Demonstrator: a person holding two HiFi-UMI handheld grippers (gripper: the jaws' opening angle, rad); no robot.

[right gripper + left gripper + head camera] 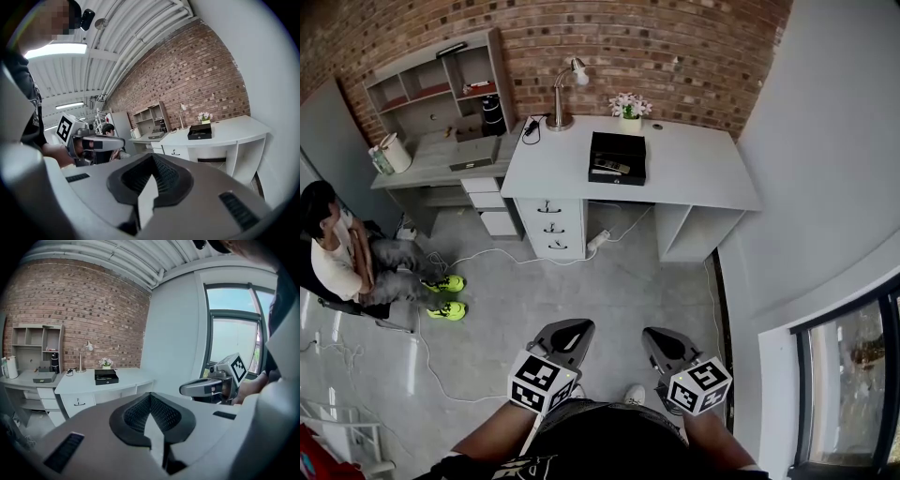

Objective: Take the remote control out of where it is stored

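Note:
A black open box (617, 157) rests on the white desk (694, 178) against the brick wall, with a slim light-coloured remote control (610, 167) lying inside it. The box also shows small and far off in the left gripper view (106, 376) and the right gripper view (200, 131). Both grippers are held low, close to the person's body, well short of the desk. My left gripper (565, 335) is shut with nothing in it, and my right gripper (664, 345) is likewise shut and empty. Each one appears beside the other's jaws: right gripper (206, 387), left gripper (96, 143).
A lamp (562, 94) and a flower pot (630, 108) stand at the desk's back edge. Drawers (549, 228) sit under its left side. A grey desk with shelves (441, 103) stands further left, and a person (342, 253) sits there. Cables (487, 258) trail on the floor.

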